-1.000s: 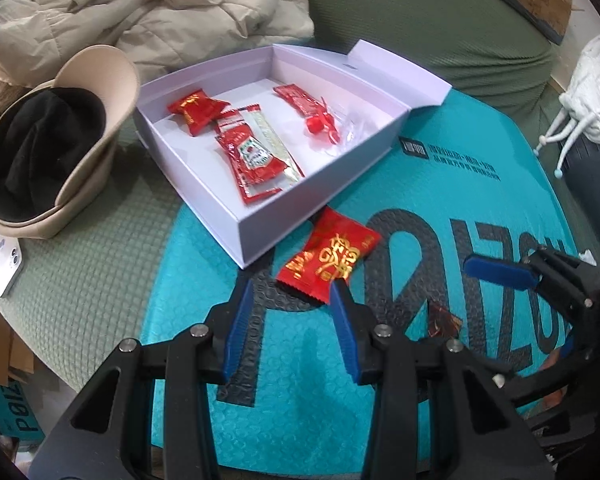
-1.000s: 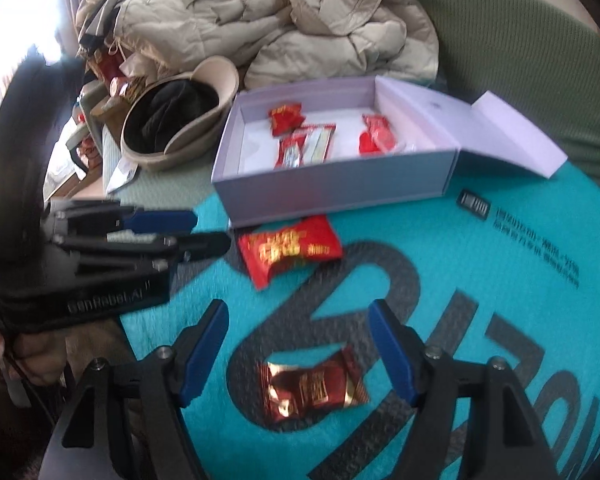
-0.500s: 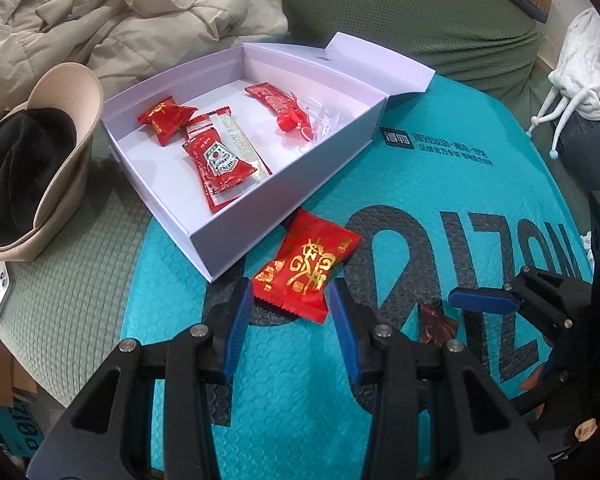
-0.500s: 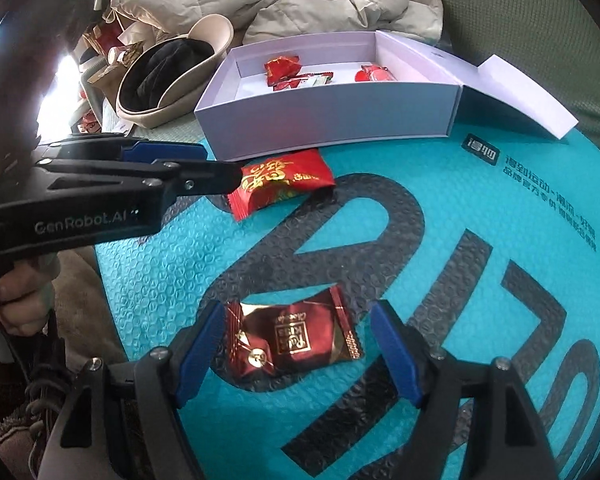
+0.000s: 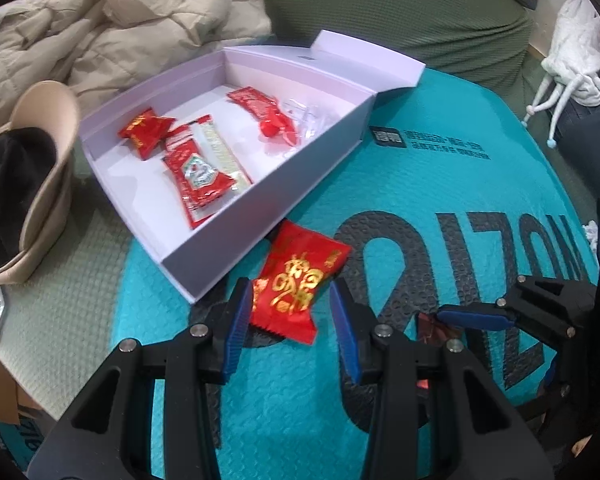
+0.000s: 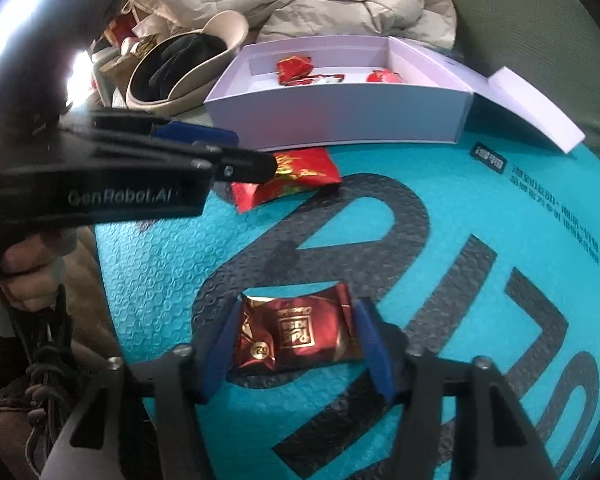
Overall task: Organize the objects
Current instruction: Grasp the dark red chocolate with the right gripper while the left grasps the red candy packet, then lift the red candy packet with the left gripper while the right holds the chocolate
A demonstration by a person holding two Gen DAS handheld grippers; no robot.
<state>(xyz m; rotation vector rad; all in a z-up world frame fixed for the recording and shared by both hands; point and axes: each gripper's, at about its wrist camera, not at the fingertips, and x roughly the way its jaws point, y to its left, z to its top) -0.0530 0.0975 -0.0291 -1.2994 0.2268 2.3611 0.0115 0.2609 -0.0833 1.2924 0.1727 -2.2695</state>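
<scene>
Over the teal mailer [image 5: 440,184], left wrist view: left gripper [image 5: 292,316] has jaws apart, straddling the bright red candy [image 5: 298,280], which lies flat just beside the near wall of the white box [image 5: 204,276]. Pads are not yet touching the wrapper as far as I can tell. Box already holds a small red candy [image 5: 146,132], ketchup-style sachets [image 5: 198,172] and a red-and-clear wrapper [image 5: 276,116]. Right gripper [image 5: 476,318] is visible at the right edge, low over a dark wrapper; a tan hat [image 5: 40,184] sits left of the box. Right wrist view: right gripper [image 6: 296,344] has jaws apart around the dark red foil candy [image 6: 296,334], pads close to both wrapper ends, contact unclear. Left gripper [image 6: 220,152] reaches in from the left over the bright red candy [image 6: 296,178], white box [image 6: 340,116] behind it. Judgement: step is a double pick, both candies bracketed, neither clamped. Next: close both, lift clear of the box wall, drop into open floor space in the box. Wrappers are thin and slippery, so pinch low and centred.
</scene>
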